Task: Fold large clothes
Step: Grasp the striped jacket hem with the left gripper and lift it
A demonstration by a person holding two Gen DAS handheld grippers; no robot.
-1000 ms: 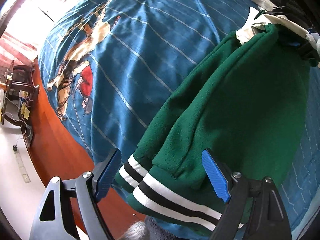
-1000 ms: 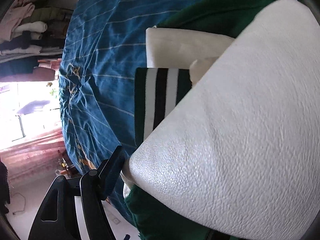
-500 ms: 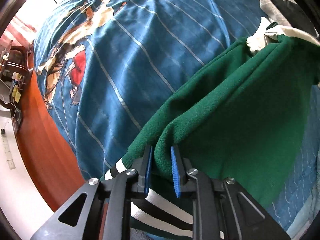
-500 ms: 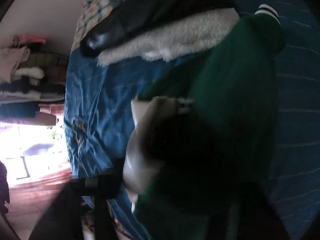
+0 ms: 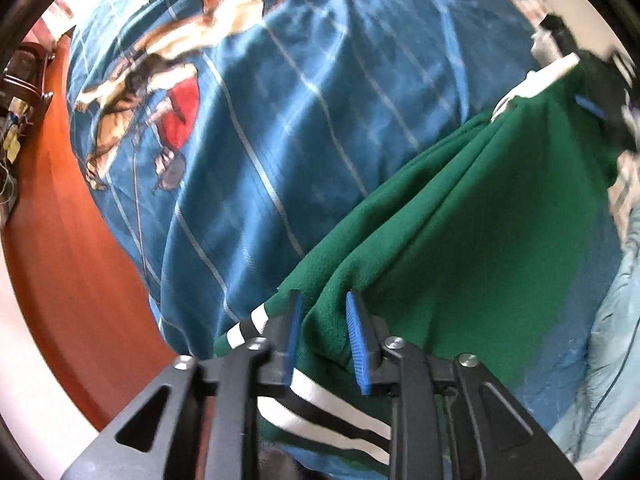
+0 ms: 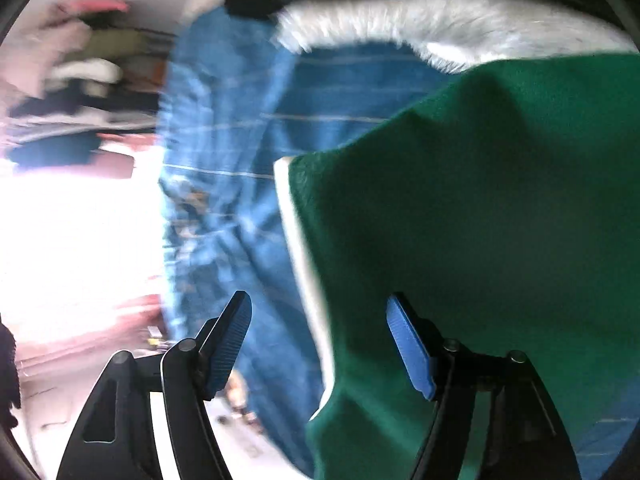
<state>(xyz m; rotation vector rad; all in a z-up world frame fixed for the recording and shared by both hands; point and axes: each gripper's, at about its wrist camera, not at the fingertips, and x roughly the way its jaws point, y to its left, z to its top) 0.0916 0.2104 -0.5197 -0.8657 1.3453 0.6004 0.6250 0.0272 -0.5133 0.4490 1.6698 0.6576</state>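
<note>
My right view is smeared with blur, so the shelves of clothes at the left edge are just soft blobs of colour, and the window light below them is washed out white. I cannot make out what the dark thing along the top of that view is. Under it lies something white and fluffy, cut off by the edge.

The green jacket lies on the bed, on a blue cover with thin pale stripes and a printed cartoon figure. The jacket is thick and fuzzy, like fleece. Its hem has black and white knit bands, half hidden under my left gripper. A cream edge runs down its side in the right view; it looks smooth.

My left gripper has a soft fold of the green cloth between its blue ribbed pads. The jaws are opening, and there is a small gap on each side, so the pads do not seem to press.

My right gripper stands wide and is opening too. The jacket's edge sits in the gap, but the pads are clear of it.

In the left view the right gripper is a dark blur at the jacket's far end.

The orange-brown floor looks shiny.
</note>
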